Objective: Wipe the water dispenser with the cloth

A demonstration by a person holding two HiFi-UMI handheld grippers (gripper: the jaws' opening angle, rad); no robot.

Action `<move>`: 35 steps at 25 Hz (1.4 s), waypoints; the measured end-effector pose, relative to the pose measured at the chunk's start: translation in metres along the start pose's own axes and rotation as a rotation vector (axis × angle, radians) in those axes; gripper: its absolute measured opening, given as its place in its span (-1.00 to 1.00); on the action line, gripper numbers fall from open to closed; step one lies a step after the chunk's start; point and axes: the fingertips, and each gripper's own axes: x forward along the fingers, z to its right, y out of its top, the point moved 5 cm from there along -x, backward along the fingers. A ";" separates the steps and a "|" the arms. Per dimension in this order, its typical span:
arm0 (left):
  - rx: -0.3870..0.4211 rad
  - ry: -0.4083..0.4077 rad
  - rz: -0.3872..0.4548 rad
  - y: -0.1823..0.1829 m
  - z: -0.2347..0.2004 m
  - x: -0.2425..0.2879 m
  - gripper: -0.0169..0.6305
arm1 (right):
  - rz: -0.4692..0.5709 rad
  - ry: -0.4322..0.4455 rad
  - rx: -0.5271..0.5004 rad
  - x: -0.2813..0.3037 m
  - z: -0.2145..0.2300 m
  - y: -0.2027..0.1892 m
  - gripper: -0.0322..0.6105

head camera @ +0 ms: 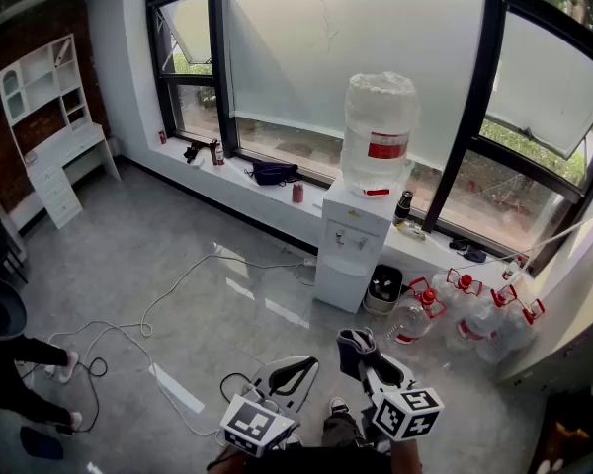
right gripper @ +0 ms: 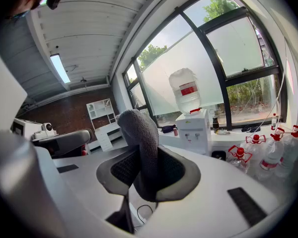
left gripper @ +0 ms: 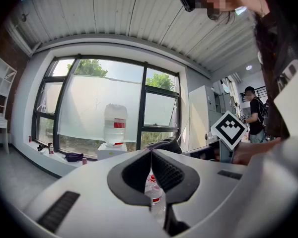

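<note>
Head view looks steeply down on both grippers at its bottom edge, well short of the water dispenser (head camera: 351,250). The right gripper (head camera: 364,359) is clamped on a dark grey cloth (head camera: 354,342), whose bunched end pokes up past the fingertips. The right gripper view shows the cloth (right gripper: 140,133) pinched between the two pads, with the dispenser (right gripper: 196,130) beyond it. The left gripper (head camera: 298,368) sits beside it, its jaws pressed together at the tips and carrying nothing (the bottle seen through the gap below the tips in the left gripper view is only background).

Glossy grey floor (head camera: 178,235) lies between the grippers and the dispenser. A white cable (head camera: 178,289) snakes across it and ends near the dispenser's base on the left. A small black bin (head camera: 383,286) sits just beside the base on the right. Past the bin is a cluster of clear water jugs (head camera: 479,319) with red handles.

The dispenser is white, stands against the window sill (head camera: 247,181), and bears a large upturned bottle (head camera: 379,126) with a red label. On the sill, a dark flask (head camera: 403,205) stands just right of the dispenser. A red can (head camera: 297,193) and a black bag (head camera: 274,173) lie to its left. A white shelf desk (head camera: 49,117) stands well apart from the dispenser, by the brick wall.
</note>
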 end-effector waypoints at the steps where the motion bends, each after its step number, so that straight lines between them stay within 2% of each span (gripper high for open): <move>1: -0.001 0.002 0.001 -0.001 -0.001 -0.002 -0.89 | 0.000 0.000 -0.003 0.001 -0.001 -0.001 -0.59; 10: -0.036 0.008 0.005 -0.005 -0.009 -0.007 -0.89 | 0.013 -0.007 0.005 -0.006 -0.005 -0.002 -0.59; 19: -0.070 -0.029 -0.006 -0.012 -0.016 0.018 -0.89 | -0.012 -0.049 0.020 0.002 0.017 0.000 -0.59; 28: -0.099 0.022 -0.038 -0.018 -0.068 0.060 -0.89 | -0.058 0.001 0.024 0.071 0.039 0.018 -0.59; 35: -0.088 0.076 -0.053 -0.011 -0.125 0.132 -0.89 | -0.069 0.040 0.020 0.149 0.091 0.065 -0.58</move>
